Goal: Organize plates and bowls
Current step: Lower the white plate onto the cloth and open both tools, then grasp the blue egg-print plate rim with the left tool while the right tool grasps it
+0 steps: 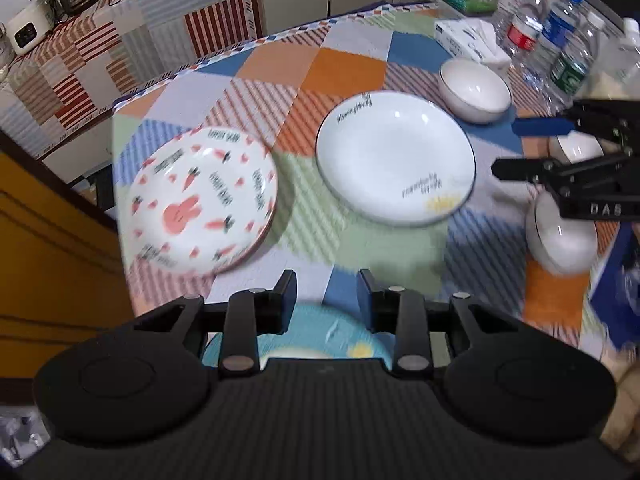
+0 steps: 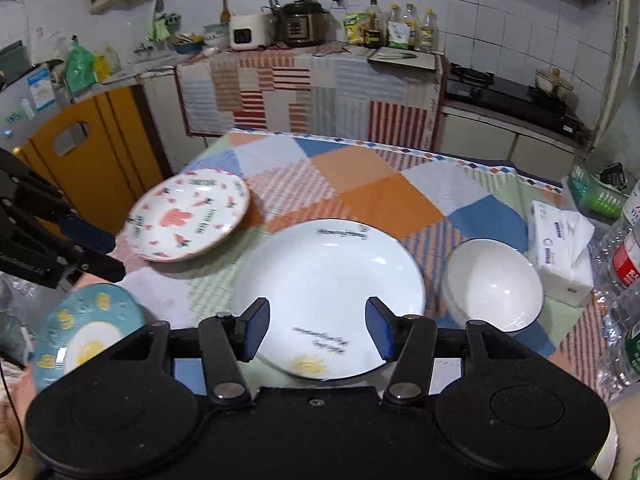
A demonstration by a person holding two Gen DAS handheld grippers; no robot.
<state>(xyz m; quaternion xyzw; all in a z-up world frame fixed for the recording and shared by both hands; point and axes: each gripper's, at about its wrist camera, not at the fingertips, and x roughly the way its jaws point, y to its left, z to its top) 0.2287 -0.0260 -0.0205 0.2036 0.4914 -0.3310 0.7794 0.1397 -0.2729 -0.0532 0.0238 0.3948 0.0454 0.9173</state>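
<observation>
Crockery, unsorted: pink rabbit-and-carrot print round plate (image 1: 204, 200), white round plate with sun motif (image 1: 394, 158), blue round egg-pattern plate (image 2: 86, 330) and white round bowls (image 2: 494, 284) lie separately on my patchwork tablecloth (image 1: 348, 68). Nothing stacked (all remains). Left gripper (image 1: 326, 296) and right gripper (image 2: 318, 330) part-open, empty.

The counter (image 2: 360, 184) wears a patchwork cloth of orange, blue, green and striped squares. Straight ahead of the right tongs (image 2: 318, 328) lies a white plate (image 2: 332, 280) with a dark rim and a small sun. Just right of it stands a white bowl (image 2: 494, 284), and beyond the bowl a tissue pack (image 2: 560, 252), with plastic bottles (image 2: 624, 264) at the far right edge. Left of the right tongs and farther off lies a pink rabbit plate (image 2: 186, 214). At the near left lies a blue plate (image 2: 80, 332), beneath the left tongs (image 1: 327, 300). Two more white bowls (image 1: 560, 236) sit to their right.
</observation>
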